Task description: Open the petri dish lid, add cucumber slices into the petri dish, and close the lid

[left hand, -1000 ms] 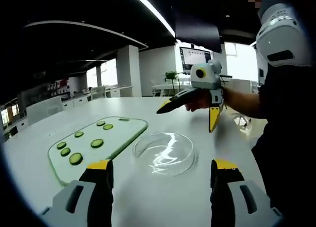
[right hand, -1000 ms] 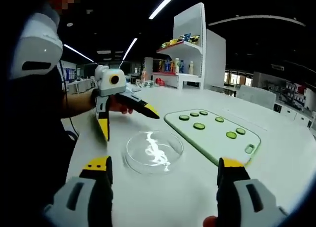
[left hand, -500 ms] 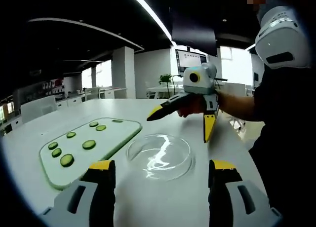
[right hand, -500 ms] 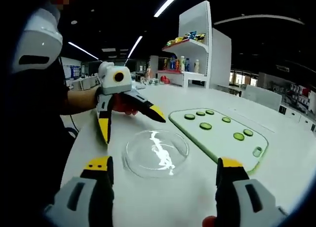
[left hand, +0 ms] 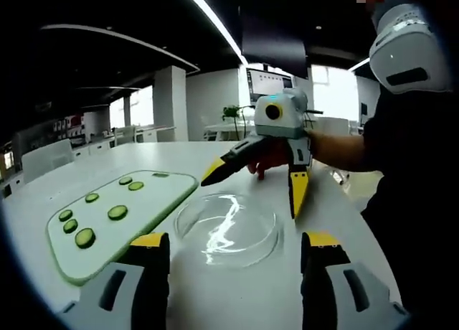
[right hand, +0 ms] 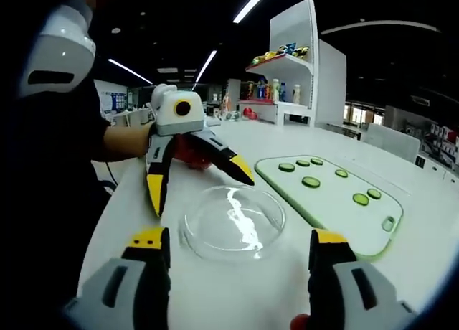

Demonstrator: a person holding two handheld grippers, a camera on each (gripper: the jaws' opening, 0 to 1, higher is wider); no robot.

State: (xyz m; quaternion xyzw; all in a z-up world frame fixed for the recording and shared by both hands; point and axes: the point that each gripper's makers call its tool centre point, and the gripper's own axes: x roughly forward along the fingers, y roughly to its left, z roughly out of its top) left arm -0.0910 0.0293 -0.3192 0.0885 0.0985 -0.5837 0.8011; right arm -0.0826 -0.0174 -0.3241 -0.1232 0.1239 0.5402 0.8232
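A clear round petri dish (left hand: 226,228) (right hand: 233,222) rests on the white table, and I cannot make out its lid apart from the base. To one side lies a green-rimmed cutting board (left hand: 154,197) (right hand: 358,226) carrying several cucumber slices (left hand: 117,212) (right hand: 310,181). My left gripper (left hand: 233,244) is open with its jaws low in front of the dish, empty. My right gripper (right hand: 237,238) is open too, facing the dish from the opposite side. Each one appears in the other's view, hovering just past the dish with jaws spread: the right gripper (left hand: 251,194), the left gripper (right hand: 201,188).
The white table (left hand: 237,301) stretches wide around the dish. The person's dark torso and a forearm (left hand: 344,147) stand close at the table edge. A white shelf with bottles (right hand: 287,64) and a monitor (left hand: 269,82) stand far behind.
Both grippers have drawn closer to the dish from opposite sides, so it looms larger in each view. Jaws stay open; dish, board and slices have not moved.
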